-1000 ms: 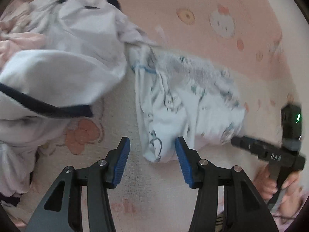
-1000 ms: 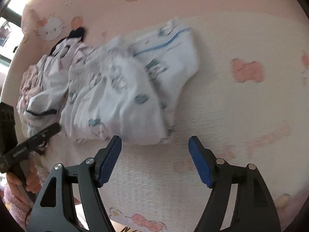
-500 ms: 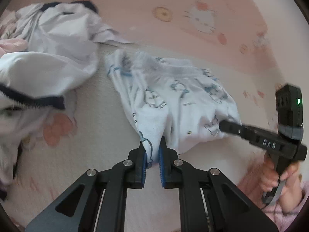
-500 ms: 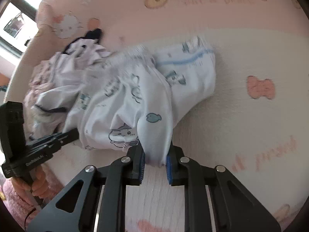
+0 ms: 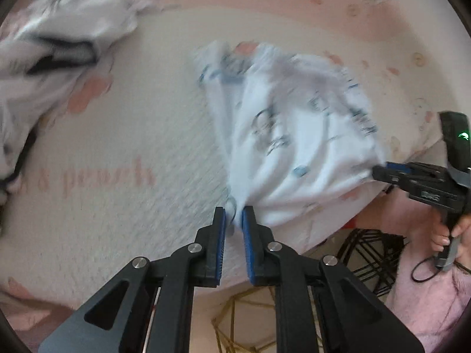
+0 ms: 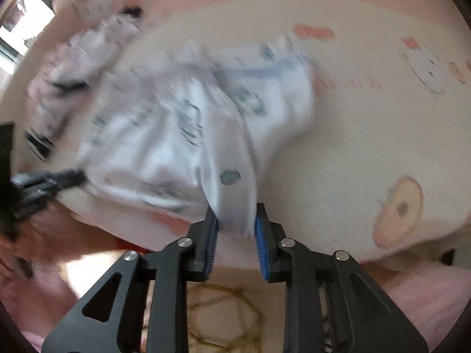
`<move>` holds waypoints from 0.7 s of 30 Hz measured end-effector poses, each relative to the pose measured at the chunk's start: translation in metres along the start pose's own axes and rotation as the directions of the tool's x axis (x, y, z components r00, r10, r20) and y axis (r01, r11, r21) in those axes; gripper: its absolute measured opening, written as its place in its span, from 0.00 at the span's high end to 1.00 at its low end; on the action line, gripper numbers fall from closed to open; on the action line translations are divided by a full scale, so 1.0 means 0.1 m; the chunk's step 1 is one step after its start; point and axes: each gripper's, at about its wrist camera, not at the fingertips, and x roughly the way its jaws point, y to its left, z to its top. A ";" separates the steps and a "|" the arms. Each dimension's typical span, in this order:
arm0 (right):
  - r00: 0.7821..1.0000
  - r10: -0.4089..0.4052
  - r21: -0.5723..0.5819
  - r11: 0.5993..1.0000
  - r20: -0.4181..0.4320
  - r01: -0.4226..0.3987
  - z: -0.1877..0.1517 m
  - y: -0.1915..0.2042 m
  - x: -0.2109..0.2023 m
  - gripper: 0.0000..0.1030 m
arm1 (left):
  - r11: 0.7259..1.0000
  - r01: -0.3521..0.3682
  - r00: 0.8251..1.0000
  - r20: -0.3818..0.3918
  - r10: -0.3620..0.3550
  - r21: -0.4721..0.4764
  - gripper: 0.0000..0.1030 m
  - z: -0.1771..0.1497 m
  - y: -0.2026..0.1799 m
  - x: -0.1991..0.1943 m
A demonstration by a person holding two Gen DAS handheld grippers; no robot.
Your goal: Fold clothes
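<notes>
A small white garment [image 5: 294,135] with blue cartoon prints lies bunched on the pink and cream bed cover [image 5: 117,147]. My left gripper [image 5: 234,214] pinches its near left corner between the blue pads, and the jaws are opening slightly. In the right wrist view the same garment [image 6: 164,147] runs down into my right gripper [image 6: 235,219]; a fold of cloth fills the gap between the pads while those jaws open. Each gripper shows in the other's view: the right gripper [image 5: 379,172] at the garment's right edge, the left gripper [image 6: 73,178] at its left edge. Both views are blurred.
A heap of other white and pink clothes [image 5: 59,38] lies at the far left of the bed. The bed's near edge runs just under both grippers. Below it are a gold wire frame [image 5: 235,323] and a black wire rack [image 5: 374,253]. A hand [image 5: 459,232] holds the right gripper's handle.
Both grippers went from wide open to closed on the garment's near edge. They then dragged it toward the bed's near edge, away from the heap.
</notes>
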 end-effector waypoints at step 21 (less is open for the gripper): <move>0.972 -0.228 -0.099 0.968 0.048 0.232 -0.02 0.17 -0.01 0.41 | 0.968 -0.184 0.983 0.023 0.182 0.171 0.60 0.16 -0.70 0.29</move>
